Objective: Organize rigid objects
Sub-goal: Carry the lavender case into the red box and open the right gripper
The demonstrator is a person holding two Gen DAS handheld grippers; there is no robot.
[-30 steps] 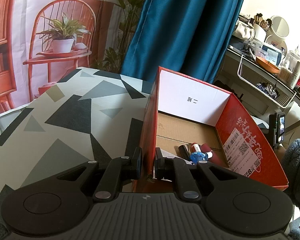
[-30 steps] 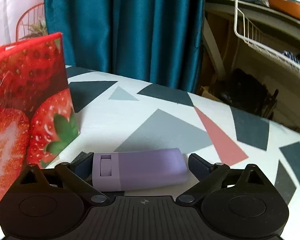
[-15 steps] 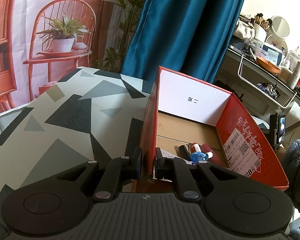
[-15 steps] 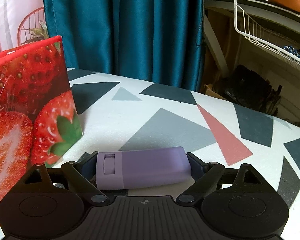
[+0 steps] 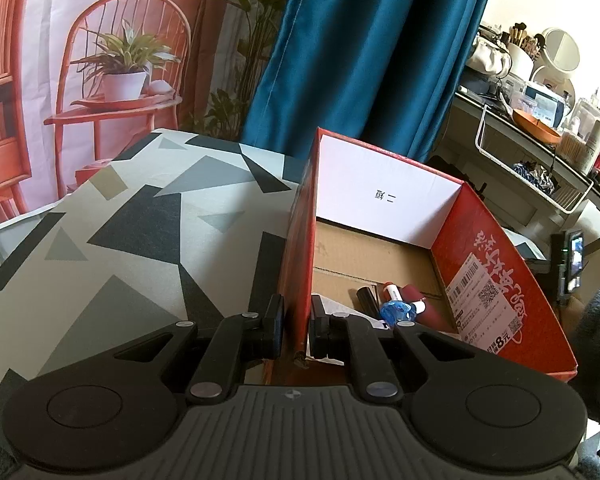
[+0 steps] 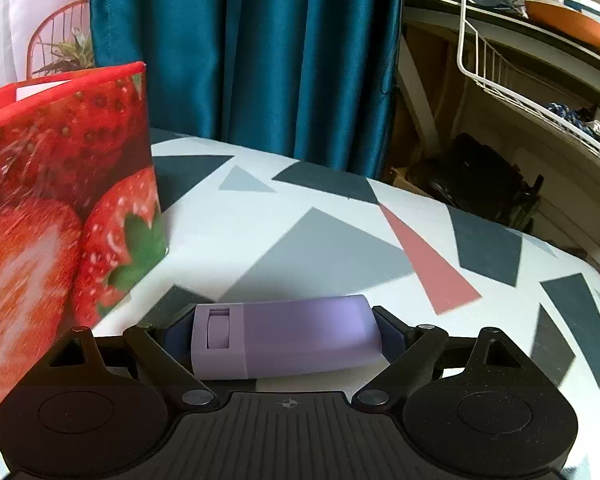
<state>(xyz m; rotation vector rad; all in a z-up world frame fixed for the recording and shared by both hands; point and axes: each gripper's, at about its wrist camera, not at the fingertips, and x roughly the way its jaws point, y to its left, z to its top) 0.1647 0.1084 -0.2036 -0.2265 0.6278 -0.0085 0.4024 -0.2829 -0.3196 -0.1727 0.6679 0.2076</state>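
Both grippers engaged: left clamped on the box wall, right closed end to end on a lilac case.

Left gripper (image 5: pixel 296 330): jaws pinched on the near side wall of the open red cardboard box with strawberry print (image 5: pixel 496 264), one pad outside, one inside. Box sits on the table with grey, black and white triangle-pattern cloth (image 5: pixel 140 232). Inside, at the near end of the brown floor: a small blue bottle (image 5: pixel 396 311), dark tubes beside it, white paper underneath; kinds too small to tell. Right gripper (image 6: pixel 286 334): jaws wide, pads touching both short ends of a flat lilac plastic case with a slider window (image 6: pixel 288 336), lying crosswise between them, just right of the box's outer wall. Whether the case is lifted off the cloth cannot be told. Teal curtain (image 6: pixel 260 48) behind.
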